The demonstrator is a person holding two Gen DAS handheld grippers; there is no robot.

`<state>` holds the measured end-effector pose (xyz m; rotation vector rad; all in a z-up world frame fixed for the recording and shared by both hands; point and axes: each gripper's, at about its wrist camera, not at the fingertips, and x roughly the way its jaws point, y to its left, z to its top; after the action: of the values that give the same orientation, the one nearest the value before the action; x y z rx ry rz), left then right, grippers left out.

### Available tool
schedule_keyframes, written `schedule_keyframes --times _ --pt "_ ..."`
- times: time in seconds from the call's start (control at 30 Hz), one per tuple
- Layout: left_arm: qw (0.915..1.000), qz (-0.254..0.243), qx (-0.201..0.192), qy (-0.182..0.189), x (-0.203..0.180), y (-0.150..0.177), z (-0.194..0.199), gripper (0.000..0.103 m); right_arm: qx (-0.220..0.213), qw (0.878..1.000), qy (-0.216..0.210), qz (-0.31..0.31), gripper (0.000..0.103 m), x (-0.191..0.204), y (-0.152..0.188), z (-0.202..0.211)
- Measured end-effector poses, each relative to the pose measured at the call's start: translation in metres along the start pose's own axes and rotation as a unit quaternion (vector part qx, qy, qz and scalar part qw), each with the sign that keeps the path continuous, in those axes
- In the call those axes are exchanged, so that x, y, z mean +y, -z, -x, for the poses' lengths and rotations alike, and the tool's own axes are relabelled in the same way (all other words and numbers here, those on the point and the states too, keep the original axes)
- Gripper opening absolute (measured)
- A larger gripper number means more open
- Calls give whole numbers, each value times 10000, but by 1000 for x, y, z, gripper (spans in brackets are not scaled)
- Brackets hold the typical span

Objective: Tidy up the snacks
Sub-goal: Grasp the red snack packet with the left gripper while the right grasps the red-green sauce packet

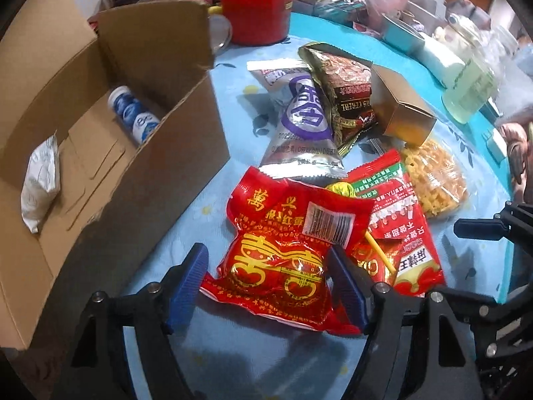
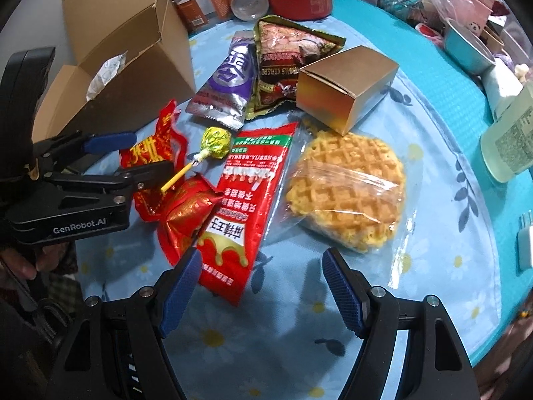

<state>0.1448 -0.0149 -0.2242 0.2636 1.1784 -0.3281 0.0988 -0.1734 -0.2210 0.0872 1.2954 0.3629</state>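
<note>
A red packet with gold characters (image 1: pixel 279 250) (image 2: pixel 186 206) lies on the blue flowered tablecloth (image 2: pixel 299 320). My left gripper (image 1: pixel 268 283) (image 2: pixel 151 153) straddles it, open, with its blue pads beside the packet's edges. My right gripper (image 2: pixel 263 286) hangs open over bare cloth, its left pad by the end of a long red sachet (image 2: pixel 246 196) (image 1: pixel 399 220). A lollipop (image 2: pixel 216 140), a wrapped waffle (image 2: pixel 346 196), a silver-purple pouch (image 1: pixel 303 120), a dark cereal packet (image 1: pixel 346 93) and a gold box (image 2: pixel 346 86) lie around.
An open cardboard box (image 1: pixel 133 180) at the left holds a blue-white bottle (image 1: pixel 133 113) and a white packet (image 1: pixel 40 186). A red canister (image 1: pixel 256 3), a teal tub (image 2: pixel 466 43) and a clear bottle (image 2: pixel 513 140) crowd the far and right sides. A hand (image 2: pixel 20 266) holds the left gripper.
</note>
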Motion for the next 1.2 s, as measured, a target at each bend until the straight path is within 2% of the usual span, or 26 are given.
schedule_keyframes --times 0.1,0.17,0.2,0.27,0.37,0.43,0.47,0.5,0.57,0.77,0.83,0.87,0.93,1.2 --pt "9998 -140 87 -117 -6 -4 -9 81 24 10000 36 48 76 4 4 -3" --pt "9999 -108 15 -127 -5 -5 -10 84 16 10000 57 55 76 5 5 -5" --pt "9999 -56 23 -104 -3 -6 -12 88 22 10000 68 51 76 5 6 -5" --pt "9998 139 75 92 5 -5 -16 89 16 10000 82 20 76 5 7 -7" --pt "9958 687 250 546 22 -3 -22 89 -4 10000 70 -64 76 6 7 -8" --pt "9958 728 194 526 23 0 -20 89 -47 9999 29 -101 76 8 6 -7" --pt "9965 659 174 475 21 1 -19 87 -74 9999 6 -92 75 8 7 -6" --pt "9971 589 101 466 17 4 -16 79 -102 9999 -12 -57 74 11 6 -6" --pt "9974 526 80 485 11 6 -12 72 -171 9998 -43 25 73 16 5 -6" --pt "9972 635 132 381 8 10 -9 68 -144 9997 -37 210 54 27 5 -20" --pt "9973 643 140 328 8 15 -6 68 -177 9994 59 282 35 28 5 -20" --pt "9975 632 148 294 7 18 -4 68 -200 9993 110 288 33 29 5 -19" --pt "9974 646 170 265 5 22 -2 68 -198 9996 -74 207 23 25 6 -18" --pt "9950 911 366 175 2 53 10 68 -148 9995 -173 239 12 25 20 -12"
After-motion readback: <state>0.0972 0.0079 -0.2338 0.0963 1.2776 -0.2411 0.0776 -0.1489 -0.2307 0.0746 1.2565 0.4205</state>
